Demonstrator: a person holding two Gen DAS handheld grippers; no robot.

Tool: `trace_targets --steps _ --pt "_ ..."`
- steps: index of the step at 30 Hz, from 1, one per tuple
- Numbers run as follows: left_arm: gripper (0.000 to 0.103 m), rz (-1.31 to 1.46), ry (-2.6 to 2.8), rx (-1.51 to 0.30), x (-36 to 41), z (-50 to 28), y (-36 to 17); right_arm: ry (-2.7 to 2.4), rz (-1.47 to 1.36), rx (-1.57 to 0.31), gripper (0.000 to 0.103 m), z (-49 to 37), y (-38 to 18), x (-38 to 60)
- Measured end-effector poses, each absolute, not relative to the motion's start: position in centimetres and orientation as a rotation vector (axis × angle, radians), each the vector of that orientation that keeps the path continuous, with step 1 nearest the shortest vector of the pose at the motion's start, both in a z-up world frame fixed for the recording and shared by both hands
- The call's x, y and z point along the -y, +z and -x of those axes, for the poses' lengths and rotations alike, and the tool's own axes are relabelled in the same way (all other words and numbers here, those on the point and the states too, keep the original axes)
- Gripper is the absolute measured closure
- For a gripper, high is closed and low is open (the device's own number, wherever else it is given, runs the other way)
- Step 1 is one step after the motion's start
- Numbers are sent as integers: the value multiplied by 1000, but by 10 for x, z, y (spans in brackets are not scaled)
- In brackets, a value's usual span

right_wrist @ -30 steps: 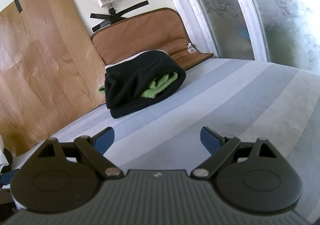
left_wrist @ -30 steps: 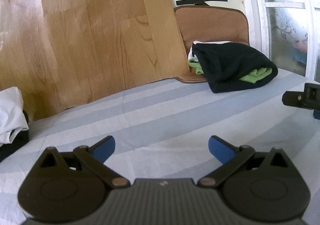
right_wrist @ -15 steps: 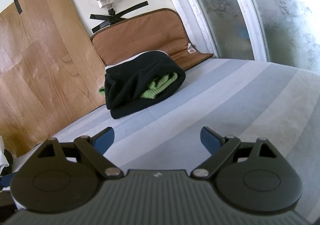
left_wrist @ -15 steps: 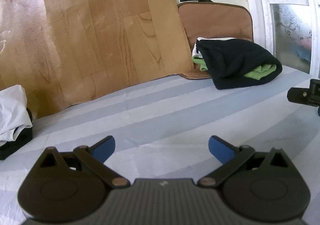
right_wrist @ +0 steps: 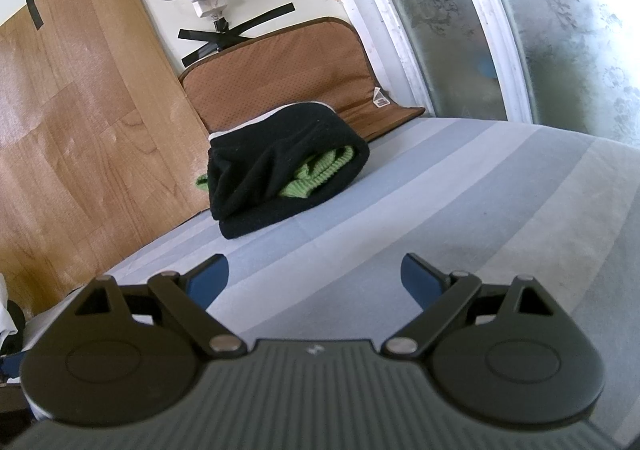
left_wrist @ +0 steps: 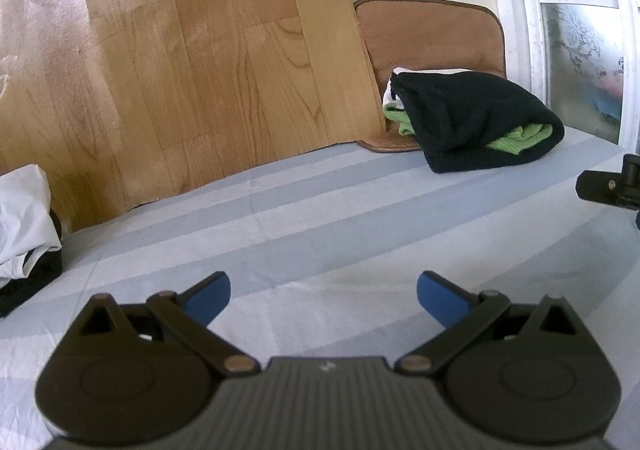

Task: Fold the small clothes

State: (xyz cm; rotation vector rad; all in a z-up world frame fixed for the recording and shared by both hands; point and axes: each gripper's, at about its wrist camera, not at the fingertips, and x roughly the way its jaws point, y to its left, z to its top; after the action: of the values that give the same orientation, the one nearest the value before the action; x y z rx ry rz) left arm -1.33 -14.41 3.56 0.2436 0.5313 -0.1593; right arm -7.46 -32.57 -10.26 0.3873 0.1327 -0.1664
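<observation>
Black folded clothes (right_wrist: 280, 166) well ahead of both tools (left_wrist: 324, 296) (right_wrist: 314, 278); jaws spread, empty.

**Open striped sheet in the middle, clutter at the edges**

The striped bedsheet (left_wrist: 320, 218) lies bare and flat ahead of both grippers, giving a wide lane from the near edge to the back wall. At the far right of that lane sits a folded stack of clothes (left_wrist: 476, 126), black wrapped around green, resting partly on a brown mat (right_wrist: 280, 66) that leans up the wall. Behind the sheet a wood-grain panel (left_wrist: 180, 62) closes off the back. At the left edge a white garment (left_wrist: 22, 218) lies over something dark, narrowing that side. A frosted window (right_wrist: 560, 30) bounds the right. In the left wrist view the right gripper (left_wrist: 612, 186) juts in from the right, above the sheet.
</observation>
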Motion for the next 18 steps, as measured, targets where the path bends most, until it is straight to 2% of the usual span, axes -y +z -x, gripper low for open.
trace_targets --steps 18 --pt "0 -245 -174 -538 144 14 36 -165 -388 -133 8 75 -102 326"
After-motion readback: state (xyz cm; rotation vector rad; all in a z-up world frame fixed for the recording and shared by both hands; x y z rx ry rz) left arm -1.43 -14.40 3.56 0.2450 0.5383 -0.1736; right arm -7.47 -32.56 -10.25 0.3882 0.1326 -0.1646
